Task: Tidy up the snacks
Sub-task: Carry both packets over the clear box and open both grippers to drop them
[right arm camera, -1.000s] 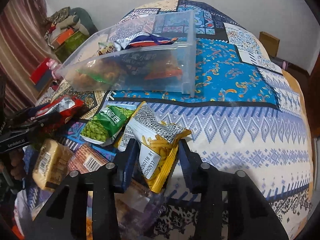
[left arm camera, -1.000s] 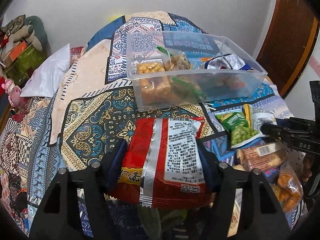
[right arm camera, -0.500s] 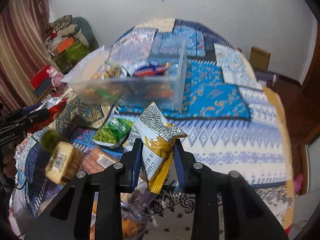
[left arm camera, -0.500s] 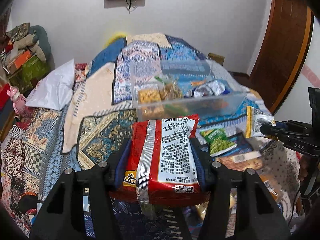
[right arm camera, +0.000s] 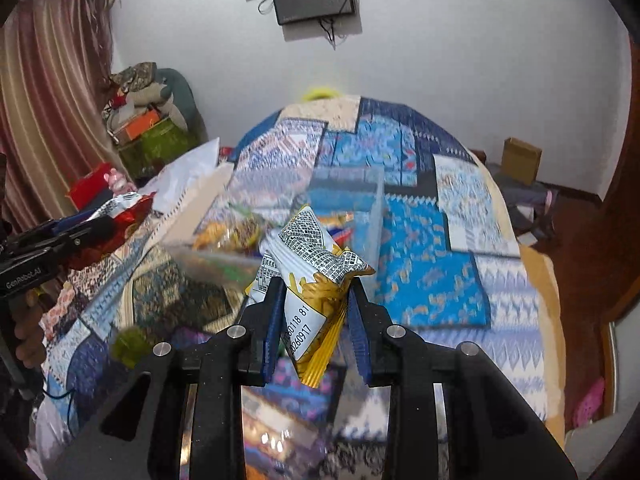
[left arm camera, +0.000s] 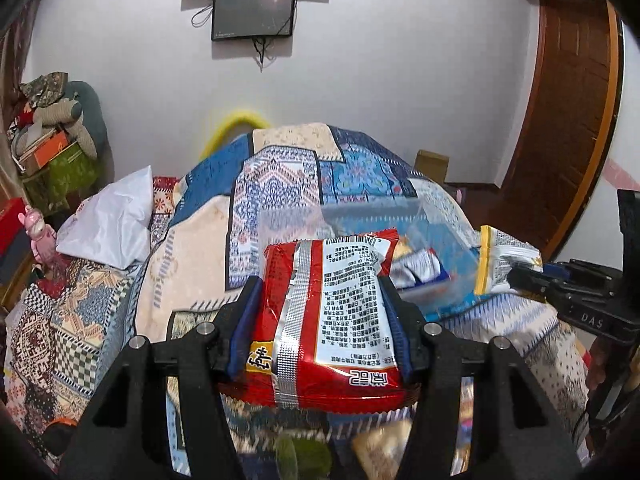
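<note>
At lower centre of its view the left gripper (left arm camera: 320, 312) is clamped on a red snack bag (left arm camera: 326, 316), the right gripper (right arm camera: 316, 312) squeezes a yellow-and-white snack packet (right arm camera: 316, 280), both before the clear plastic bin (right arm camera: 352, 200) on the patterned bedspread (right arm camera: 436, 240).

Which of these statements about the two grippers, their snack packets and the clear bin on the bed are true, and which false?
1. The left gripper holds a red packet. True.
2. The right gripper is empty. False: it grips a yellow and white packet.
3. The clear bin already contains snacks. True.
4. The bin sits on a bare wooden table. False: it rests on a patterned bedspread.
</note>
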Motion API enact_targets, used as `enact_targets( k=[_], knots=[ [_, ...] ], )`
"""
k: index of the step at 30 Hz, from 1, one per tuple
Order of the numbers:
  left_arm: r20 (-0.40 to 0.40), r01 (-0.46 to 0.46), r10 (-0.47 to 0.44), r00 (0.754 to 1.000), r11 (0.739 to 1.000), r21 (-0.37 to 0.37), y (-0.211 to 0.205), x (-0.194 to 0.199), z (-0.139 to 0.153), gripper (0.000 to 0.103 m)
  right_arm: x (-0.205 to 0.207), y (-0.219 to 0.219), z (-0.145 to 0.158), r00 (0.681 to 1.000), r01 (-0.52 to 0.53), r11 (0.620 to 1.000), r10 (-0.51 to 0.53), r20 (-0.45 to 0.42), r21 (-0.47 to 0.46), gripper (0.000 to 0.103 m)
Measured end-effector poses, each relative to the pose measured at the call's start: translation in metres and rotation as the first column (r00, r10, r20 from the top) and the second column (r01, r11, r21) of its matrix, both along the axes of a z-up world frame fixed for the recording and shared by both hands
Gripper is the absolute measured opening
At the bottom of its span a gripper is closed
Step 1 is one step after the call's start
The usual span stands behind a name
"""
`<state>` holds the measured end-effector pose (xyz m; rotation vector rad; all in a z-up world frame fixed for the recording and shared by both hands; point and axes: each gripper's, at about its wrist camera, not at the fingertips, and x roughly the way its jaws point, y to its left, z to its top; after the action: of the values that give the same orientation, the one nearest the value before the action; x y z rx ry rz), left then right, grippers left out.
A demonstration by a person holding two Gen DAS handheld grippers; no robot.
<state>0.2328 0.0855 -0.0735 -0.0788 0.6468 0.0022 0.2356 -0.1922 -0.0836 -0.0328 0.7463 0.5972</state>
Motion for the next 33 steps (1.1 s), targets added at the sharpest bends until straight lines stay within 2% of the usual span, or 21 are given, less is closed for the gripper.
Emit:
enact_targets(
  k=[6,12,20,23,24,25,27,30,33],
  knots=[
    [-0.014,-0.013,0.013,1.0,1.0,-0.012,0.0,0.032,-0.008,0.056,0.022,0.018,-0.001,1.0,-0.004,1.0,0.004,-0.004,0.013,0.028],
    [-0.063,-0.022,0.021,0.998,1.0,-0.017,-0.001,0.066,-0.026,0.056,0.047,0.046,-0.008,0.998,-0.039,0.999,0.04,-0.041,0.018,0.028],
    [-0.107,-0.065,0.066,0.992,0.998,0.012,-0.002,0.101,-0.048,0.056,0.065,0.079,-0.021,0.993,-0.083,0.997,0.083,-0.08,0.0,0.029],
    [-0.126,-0.084,0.083,0.989,0.996,0.001,0.0,0.107,-0.055,0.059,0.066,0.089,-0.027,0.991,-0.103,0.994,0.101,-0.085,-0.03,0.032],
    [-0.129,-0.079,0.077,0.989,0.997,-0.013,0.001,0.108,-0.056,0.062,0.065,0.092,-0.029,0.99,-0.113,0.993,0.108,-0.087,-0.045,0.033],
    [-0.132,-0.074,0.07,0.989,0.997,-0.024,0.002,0.107,-0.056,0.069,0.065,0.093,-0.03,0.99,-0.116,0.992,0.111,-0.088,-0.049,0.039],
    [-0.118,-0.075,0.073,0.99,0.997,-0.018,0.001,0.102,-0.054,0.073,0.062,0.092,-0.031,0.989,-0.121,0.991,0.117,-0.086,-0.05,0.046],
    [-0.102,-0.065,0.066,0.993,0.998,0.01,-0.002,0.093,-0.048,0.073,0.057,0.089,-0.028,0.992,-0.115,0.99,0.111,-0.063,-0.075,0.047],
    [-0.094,-0.045,0.045,0.994,0.999,0.001,-0.002,0.081,-0.037,0.073,0.049,0.081,-0.019,0.993,-0.113,0.991,0.111,-0.042,-0.076,0.047]
  ],
)
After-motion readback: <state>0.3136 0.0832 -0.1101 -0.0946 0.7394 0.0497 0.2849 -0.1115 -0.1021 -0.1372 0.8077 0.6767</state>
